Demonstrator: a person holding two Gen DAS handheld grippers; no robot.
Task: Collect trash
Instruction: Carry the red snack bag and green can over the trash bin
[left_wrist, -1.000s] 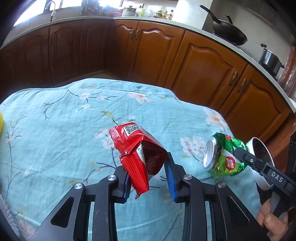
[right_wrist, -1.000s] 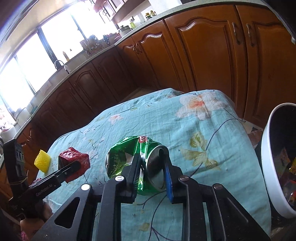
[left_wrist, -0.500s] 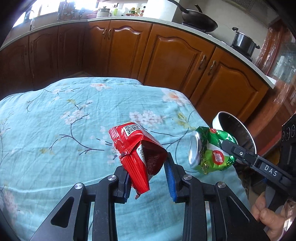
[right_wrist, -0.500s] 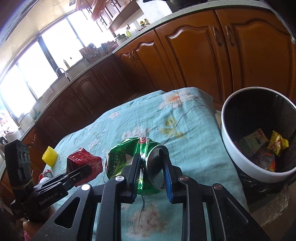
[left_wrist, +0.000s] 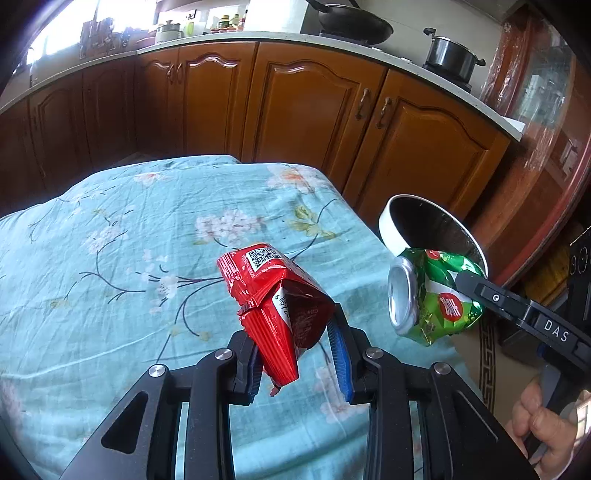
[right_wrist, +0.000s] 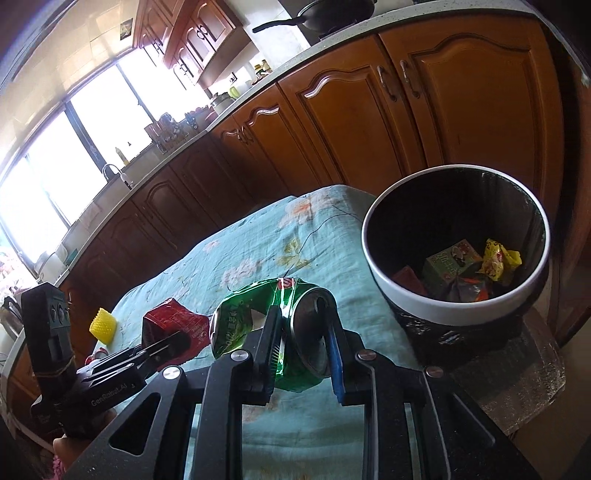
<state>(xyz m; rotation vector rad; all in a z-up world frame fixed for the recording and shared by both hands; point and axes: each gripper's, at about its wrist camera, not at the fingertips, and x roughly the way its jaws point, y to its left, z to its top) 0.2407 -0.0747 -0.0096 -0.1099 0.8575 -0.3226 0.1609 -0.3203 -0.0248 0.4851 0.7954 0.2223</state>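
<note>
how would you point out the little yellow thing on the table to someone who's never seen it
Start at the table with its teal flowered cloth. At the end far from the bin, past the red wrapper, sits the yellow thing. It is alone in being bumpy, bright yellow and unheld.

Two grippers — the left gripper (left_wrist: 299, 354) and the right gripper (right_wrist: 303, 350). One red wrapper (left_wrist: 280, 306), one squashed green can (right_wrist: 273, 325), one yellow bumpy thing (right_wrist: 102, 324), one trash bin (right_wrist: 443, 310) — with about four bits of trash inside.
</note>
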